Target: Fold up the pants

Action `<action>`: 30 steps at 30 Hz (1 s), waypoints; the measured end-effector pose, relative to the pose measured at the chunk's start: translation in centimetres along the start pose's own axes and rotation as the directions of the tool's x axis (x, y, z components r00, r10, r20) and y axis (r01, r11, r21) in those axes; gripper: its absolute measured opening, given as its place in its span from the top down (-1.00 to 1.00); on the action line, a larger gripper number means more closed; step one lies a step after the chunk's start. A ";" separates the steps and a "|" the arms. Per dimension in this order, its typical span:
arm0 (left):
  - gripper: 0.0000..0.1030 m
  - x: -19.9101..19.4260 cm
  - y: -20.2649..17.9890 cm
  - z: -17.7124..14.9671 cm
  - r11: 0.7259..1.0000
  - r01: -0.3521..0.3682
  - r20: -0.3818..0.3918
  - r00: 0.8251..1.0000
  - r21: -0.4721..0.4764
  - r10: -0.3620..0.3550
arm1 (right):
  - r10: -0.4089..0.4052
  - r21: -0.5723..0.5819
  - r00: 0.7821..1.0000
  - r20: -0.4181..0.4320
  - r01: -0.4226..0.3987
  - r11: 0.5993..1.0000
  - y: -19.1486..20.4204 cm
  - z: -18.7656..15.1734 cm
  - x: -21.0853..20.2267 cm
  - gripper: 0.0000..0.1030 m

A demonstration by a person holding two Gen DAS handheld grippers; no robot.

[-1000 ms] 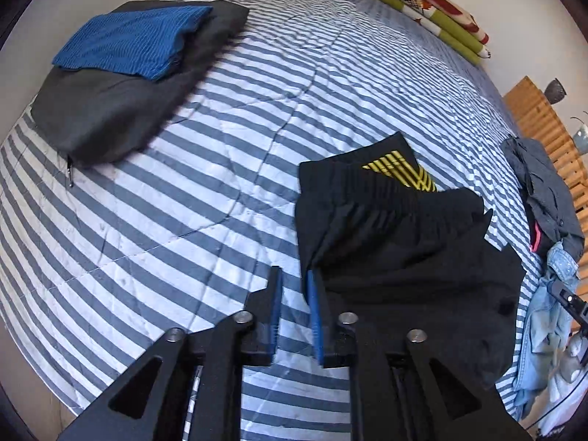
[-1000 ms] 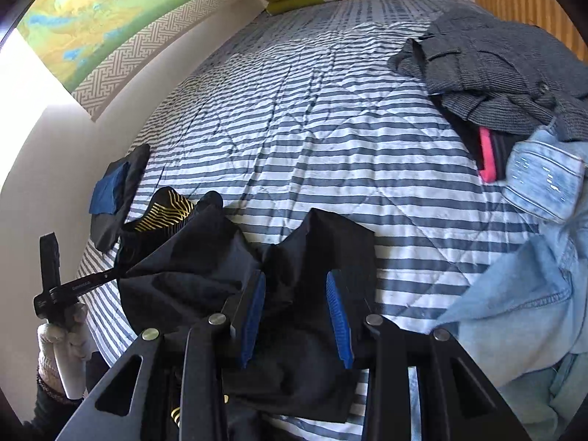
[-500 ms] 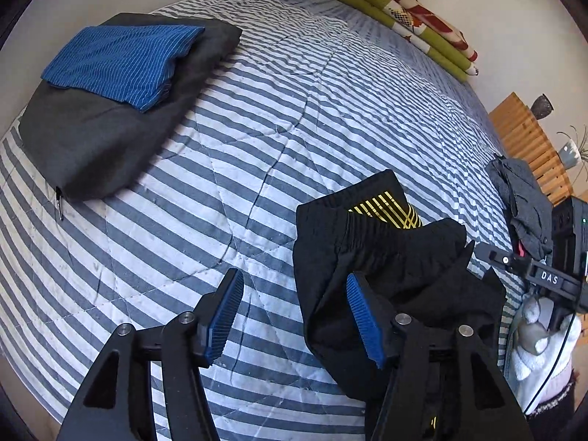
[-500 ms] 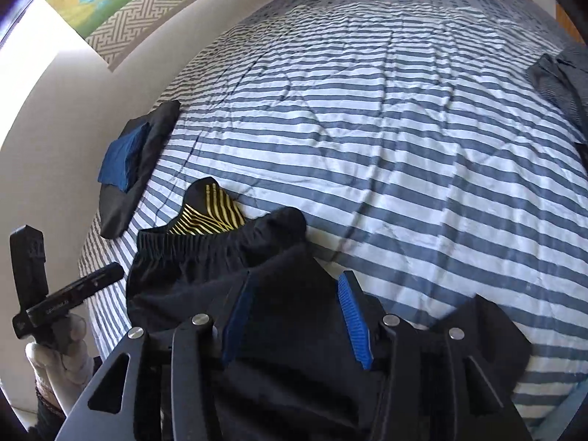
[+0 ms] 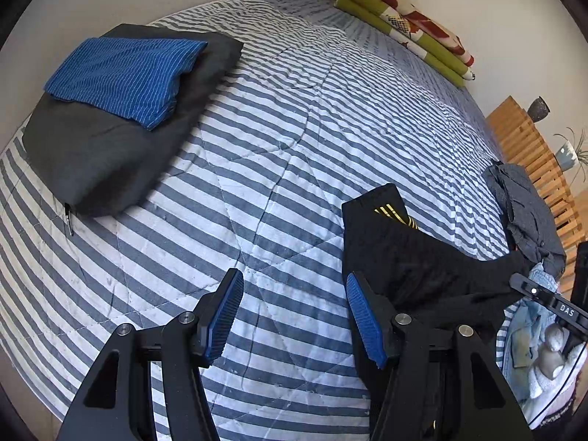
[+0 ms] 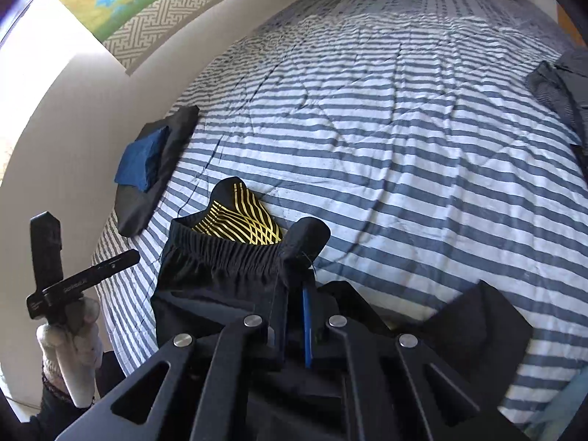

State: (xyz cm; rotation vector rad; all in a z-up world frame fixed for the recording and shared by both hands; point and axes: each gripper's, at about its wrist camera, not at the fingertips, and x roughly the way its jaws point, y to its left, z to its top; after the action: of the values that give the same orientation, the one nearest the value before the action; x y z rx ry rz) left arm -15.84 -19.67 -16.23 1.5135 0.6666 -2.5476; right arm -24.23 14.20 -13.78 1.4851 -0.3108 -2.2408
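The black pants (image 5: 411, 257) lie bunched on the striped bed, with a yellow-lined panel (image 5: 395, 217) showing past the waistband. My left gripper (image 5: 294, 296) is open just left of them, above bare quilt, its right finger at the pants' edge. In the right wrist view the elastic waistband (image 6: 220, 257) and yellow panel (image 6: 242, 220) lie ahead. My right gripper (image 6: 296, 290) is shut on a raised fold of the black fabric beside the waistband. A black flap (image 6: 474, 327) spreads to the right.
A dark grey cushion (image 5: 110, 154) with a folded blue striped cloth (image 5: 121, 73) lies far left. Green and red bedding (image 5: 404, 25) sits at the far end. A grey garment (image 5: 525, 205), denim (image 5: 529, 316) and wooden slats (image 5: 533, 154) are at the right.
My left gripper went from nearly shut at the pants' edge to wide open and shifted left. My right gripper moved in over the waistband and shut on the black fabric.
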 end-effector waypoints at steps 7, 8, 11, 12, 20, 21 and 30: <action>-0.21 2.0 -6.4 0.8 0.991 0.027 -0.025 0.999 0.130 -0.024 | -0.243 0.168 0.960 0.139 0.219 0.961 -9.2 -3.4 -11.9 0.89; -0.21 2.7 -7.8 1.1 0.987 0.033 -0.035 0.999 0.159 -0.027 | -0.303 0.202 0.943 0.139 0.272 0.941 -11.0 -4.1 -13.3 0.89; -0.22 5.0 -12.1 2.1 0.969 0.066 -0.069 0.996 0.239 -0.051 | -0.396 0.301 0.910 0.124 0.346 0.889 -16.1 -5.8 -16.2 0.89; -0.22 5.7 -13.6 2.4 0.964 0.080 -0.084 0.995 0.255 -0.061 | -0.396 0.331 0.911 0.115 0.341 0.880 -17.6 -6.3 -16.7 0.89; -0.55 11.9 -23.3 4.9 0.907 0.169 -0.163 0.980 0.385 -0.113 | -0.372 0.375 0.924 0.094 0.313 0.873 -21.1 -7.6 -15.9 0.89; -0.55 13.0 -23.9 5.1 0.904 0.174 -0.182 0.977 0.390 -0.109 | -0.369 0.371 0.924 0.095 0.311 0.875 -21.0 -7.6 -15.8 0.89; 0.95 15.7 -24.1 4.4 0.924 0.230 -0.252 0.955 0.305 -0.155 | -0.368 0.353 0.925 0.093 0.315 0.881 -20.8 -7.4 -15.7 0.89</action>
State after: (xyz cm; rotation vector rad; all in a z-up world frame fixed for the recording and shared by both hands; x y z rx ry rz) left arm -34.62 2.23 -20.27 1.9570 0.4421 -2.7730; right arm -17.02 40.27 -12.52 1.6373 -0.5354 -2.7065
